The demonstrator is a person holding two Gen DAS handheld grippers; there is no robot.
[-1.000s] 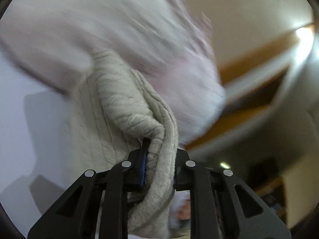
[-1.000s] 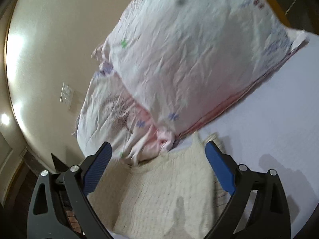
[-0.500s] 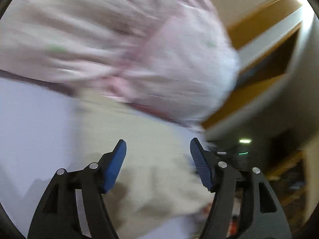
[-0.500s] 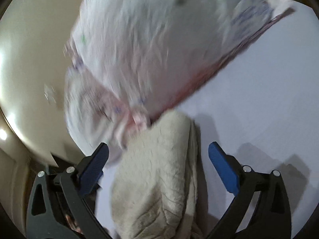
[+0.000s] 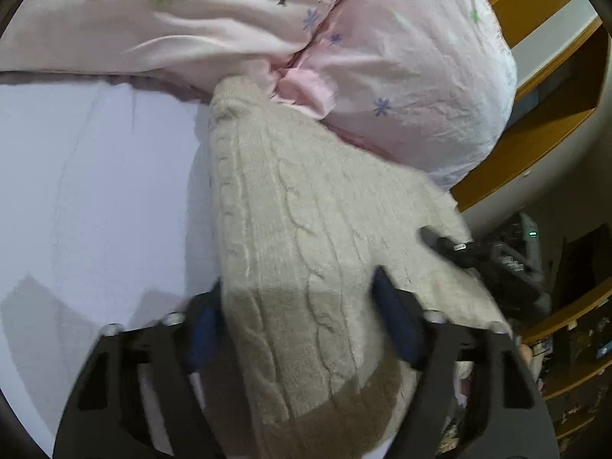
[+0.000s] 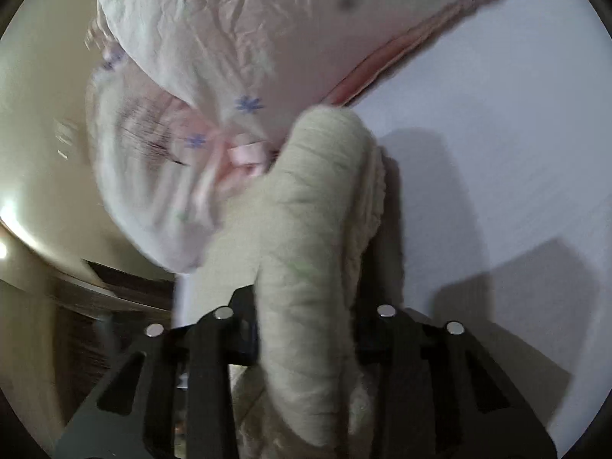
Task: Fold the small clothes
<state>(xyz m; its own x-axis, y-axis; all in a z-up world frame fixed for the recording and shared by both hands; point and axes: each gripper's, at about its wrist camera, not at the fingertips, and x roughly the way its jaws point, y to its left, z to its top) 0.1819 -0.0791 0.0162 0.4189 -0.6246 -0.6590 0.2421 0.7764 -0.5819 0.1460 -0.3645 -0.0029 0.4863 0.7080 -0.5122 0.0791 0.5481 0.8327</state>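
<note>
A cream cable-knit garment (image 5: 298,222) lies folded on the white bed sheet (image 5: 95,191), its far end against a pink pillow. My left gripper (image 5: 302,325) straddles its near end with the jaws wide apart, blue pads either side of the knit. The right gripper shows in the left wrist view (image 5: 478,256) at the garment's right edge. In the right wrist view the same garment (image 6: 317,237) is bunched into a thick fold, and my right gripper (image 6: 306,325) is shut on that fold.
Pink flowered pillows (image 5: 401,76) are piled along the far side of the bed, also in the right wrist view (image 6: 229,38). Wooden shelving (image 5: 543,122) and dark furniture stand beyond the bed's right edge. A cream wall (image 6: 34,114) is to the left.
My left gripper let go of the knit and opened wide over it. My right gripper, open before, closed on the bunched fold of the garment.
</note>
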